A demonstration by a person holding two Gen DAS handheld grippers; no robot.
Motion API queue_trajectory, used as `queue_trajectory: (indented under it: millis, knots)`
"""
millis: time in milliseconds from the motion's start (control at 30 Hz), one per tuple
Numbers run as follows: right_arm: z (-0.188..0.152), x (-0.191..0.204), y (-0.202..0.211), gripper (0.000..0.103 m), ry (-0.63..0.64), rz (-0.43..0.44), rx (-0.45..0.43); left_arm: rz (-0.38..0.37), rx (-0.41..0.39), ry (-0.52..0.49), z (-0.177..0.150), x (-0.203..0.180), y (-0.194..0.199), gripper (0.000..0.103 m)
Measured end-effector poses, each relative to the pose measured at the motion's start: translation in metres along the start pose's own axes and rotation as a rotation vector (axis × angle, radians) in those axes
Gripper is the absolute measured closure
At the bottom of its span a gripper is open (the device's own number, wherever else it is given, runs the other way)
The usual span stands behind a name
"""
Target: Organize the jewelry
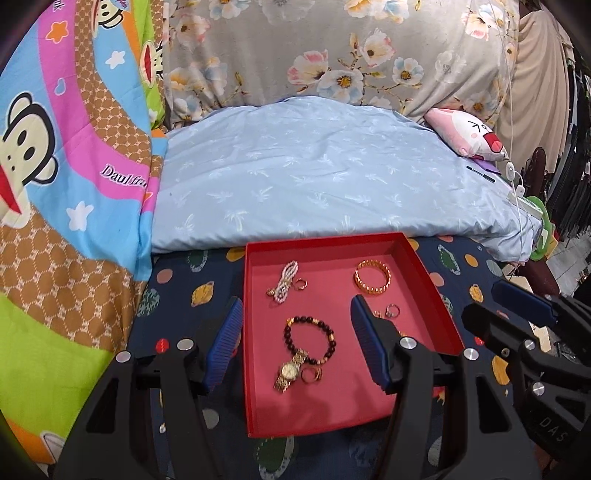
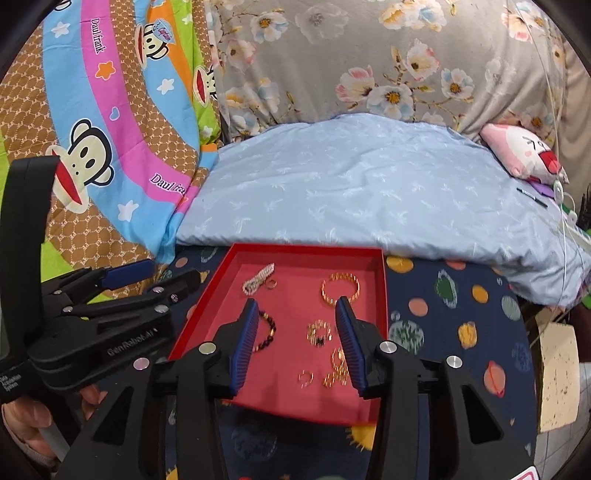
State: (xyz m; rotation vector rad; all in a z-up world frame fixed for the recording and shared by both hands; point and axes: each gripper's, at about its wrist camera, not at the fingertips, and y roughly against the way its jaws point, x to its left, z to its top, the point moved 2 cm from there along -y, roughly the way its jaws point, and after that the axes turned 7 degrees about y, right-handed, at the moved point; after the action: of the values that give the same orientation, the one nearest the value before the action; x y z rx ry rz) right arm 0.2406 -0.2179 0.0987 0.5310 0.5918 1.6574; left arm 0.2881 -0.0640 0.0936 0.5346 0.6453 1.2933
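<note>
- Jewelry lies loose in a shallow red tray (image 1: 436,284) with a pink floor, which sits on a dark planet-print sheet (image 1: 177,291) in front of a pale blue pillow (image 1: 314,173).
- Readable writing: "Daulfrank" on the monkey-print blanket (image 2: 96,35); "GenRobot.AI" on the body of the left gripper as the right wrist camera sees it; letters "DAS" on the right gripper's body in the left wrist view, the rest cut off.
- Left gripper (image 1: 297,341): jaws spread wide, holding nothing, hovering over the tray's near half, with the gold watch (image 1: 290,371) and the dark bead bracelet (image 1: 310,341) between its blue pads.
- Right gripper (image 2: 299,341): jaws spread, holding nothing, over the tray's right side above a cluster of small gold pieces (image 2: 319,332).
- Far end of the tray: a pearl strand (image 1: 284,282) with a small ring (image 1: 301,283) just beside it, and a gold bangle (image 1: 373,281) well apart to the right.
- Hard to make out: the small gold pieces are blurred, so rings and earrings cannot be told apart; the right pad hides part of them.
- A pink plush cushion (image 1: 469,134) lies at the pillow's far right corner.
</note>
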Motion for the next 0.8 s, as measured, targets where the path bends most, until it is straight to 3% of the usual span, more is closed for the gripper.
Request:
queue_trajectory:
  millis: [467, 800]
  knots:
    - [-0.076, 0.018, 0.037, 0.050, -0.107, 0.018, 0.034, 0.044, 0.024, 0.007, -0.067, 0.005, 0.038, 0.039]
    - [-0.111, 0.031, 0.058, 0.038, -0.122, -0.031, 0.049, 0.062, 0.050, 0.030, -0.111, 0.005, 0.058, 0.024]
